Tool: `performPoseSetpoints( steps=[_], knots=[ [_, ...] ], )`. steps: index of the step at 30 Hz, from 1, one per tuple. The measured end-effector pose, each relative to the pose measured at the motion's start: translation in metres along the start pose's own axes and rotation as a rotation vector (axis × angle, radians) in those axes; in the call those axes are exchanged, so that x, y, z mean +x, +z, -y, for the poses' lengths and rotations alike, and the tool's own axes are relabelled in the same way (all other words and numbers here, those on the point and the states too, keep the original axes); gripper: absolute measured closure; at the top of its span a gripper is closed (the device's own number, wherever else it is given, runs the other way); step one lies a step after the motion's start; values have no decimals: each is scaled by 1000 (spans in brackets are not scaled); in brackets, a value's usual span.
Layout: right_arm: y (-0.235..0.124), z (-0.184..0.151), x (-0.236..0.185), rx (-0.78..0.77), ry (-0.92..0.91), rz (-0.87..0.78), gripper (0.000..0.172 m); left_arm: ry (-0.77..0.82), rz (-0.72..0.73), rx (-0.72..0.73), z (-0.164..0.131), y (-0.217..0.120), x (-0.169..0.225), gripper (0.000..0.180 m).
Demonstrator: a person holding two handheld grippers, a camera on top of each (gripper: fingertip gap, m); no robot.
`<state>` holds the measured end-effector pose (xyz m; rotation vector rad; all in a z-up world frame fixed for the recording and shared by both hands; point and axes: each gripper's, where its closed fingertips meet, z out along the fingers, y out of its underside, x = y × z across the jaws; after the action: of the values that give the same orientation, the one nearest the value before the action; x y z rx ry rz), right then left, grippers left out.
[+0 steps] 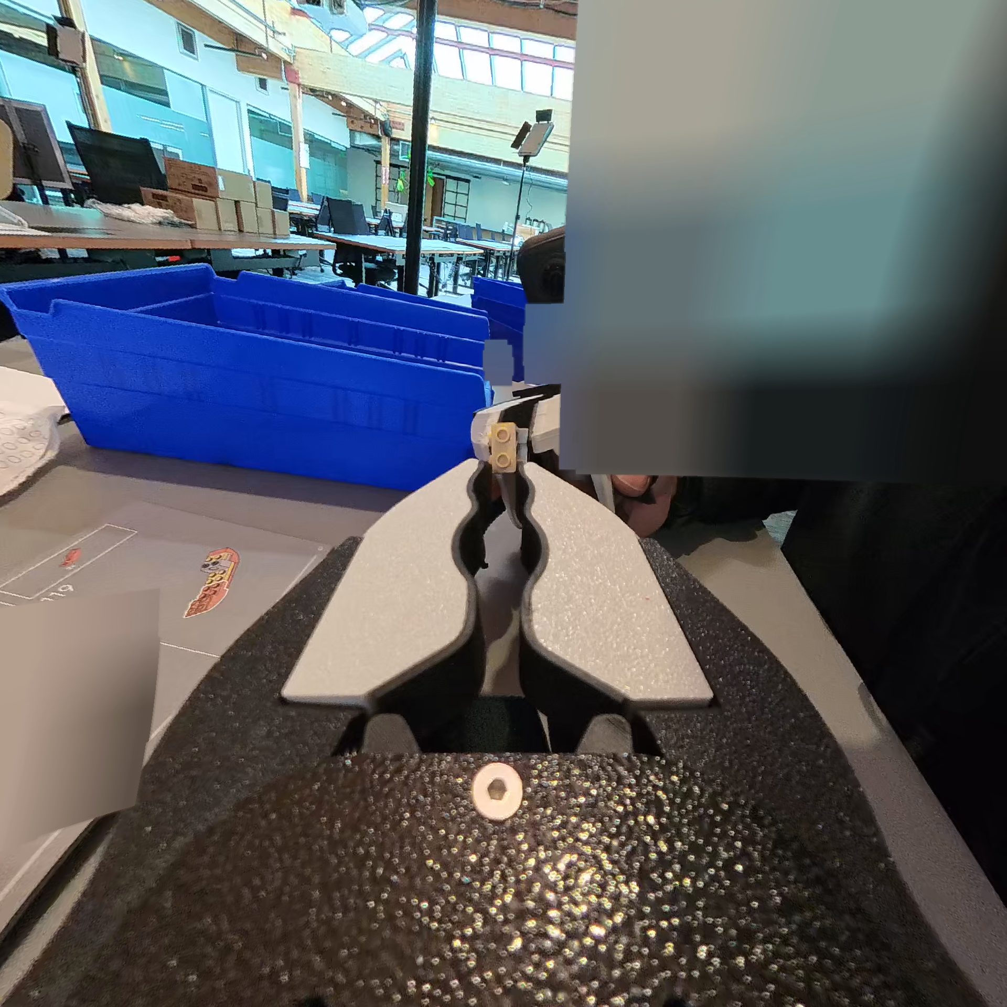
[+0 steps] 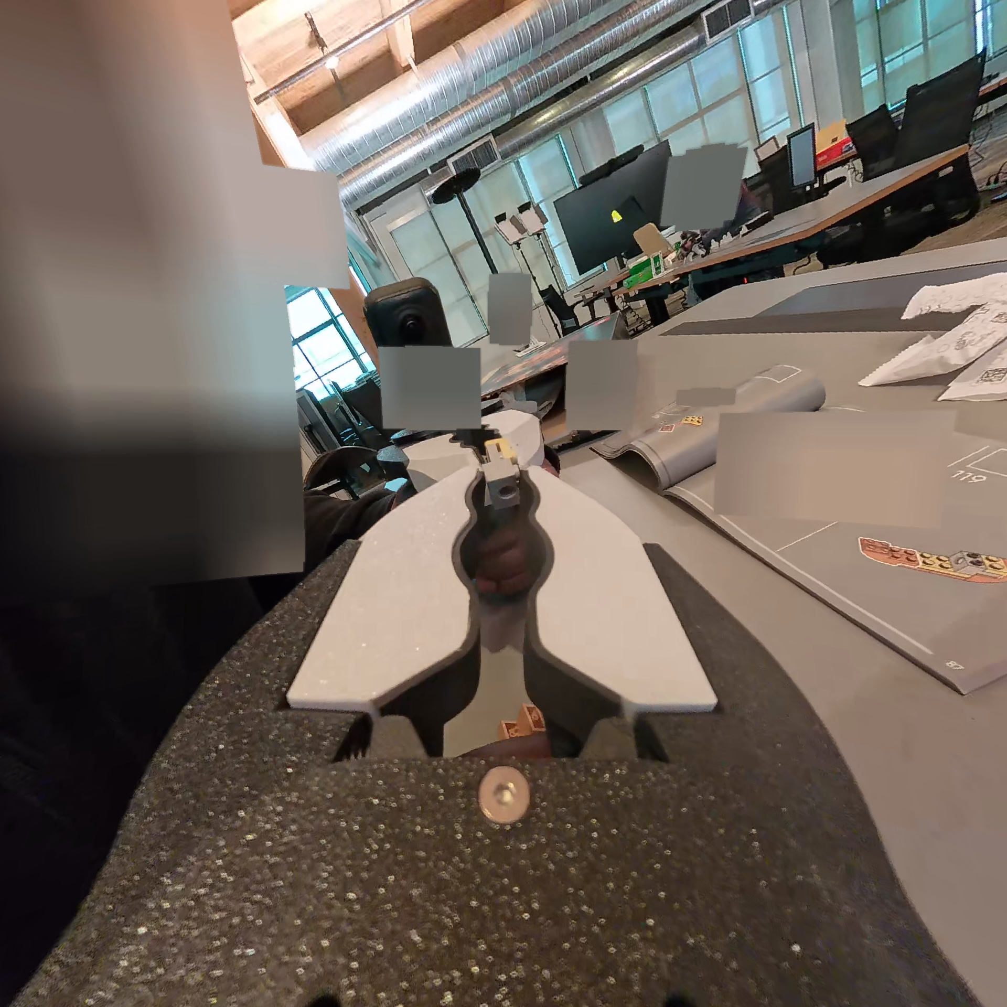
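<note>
A tan two-stud plate sits at frame centre, pinched narrowly at the tips of the left hand-held gripper. It meets a grey brick clamped in the right hand-held gripper. Blue bins stand at left on the desk; an open booklet lies at right.

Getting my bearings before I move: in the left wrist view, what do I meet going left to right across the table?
White plastic bag → open instruction booklet → blue bins → tan brick at the left gripper tips.
</note>
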<state>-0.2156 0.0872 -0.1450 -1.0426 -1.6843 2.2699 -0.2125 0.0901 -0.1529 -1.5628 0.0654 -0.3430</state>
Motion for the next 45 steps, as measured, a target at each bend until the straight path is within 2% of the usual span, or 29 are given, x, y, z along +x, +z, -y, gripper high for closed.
performPoseSetpoints(
  steps=[6,9,12,18,28,45],
  knots=[
    [-1,-9,6,-104,-119,-51,157,135,47,-76,-8,-2,-4,174],
    [-4,-17,14,-213,-262,-105,148,264,85,-195,-19,-5,-9,174],
    [-7,-19,14,-279,-402,-131,149,386,115,-316,-28,-9,-13,174],
    [-5,-34,13,-388,-614,-164,154,467,114,-414,-40,-10,-11,174],
    [-5,-46,14,-458,-676,-164,163,433,57,-460,-51,-8,-6,174],
    [-4,-45,14,-462,-693,-186,165,318,17,-427,-52,-8,-4,174]
  ],
)
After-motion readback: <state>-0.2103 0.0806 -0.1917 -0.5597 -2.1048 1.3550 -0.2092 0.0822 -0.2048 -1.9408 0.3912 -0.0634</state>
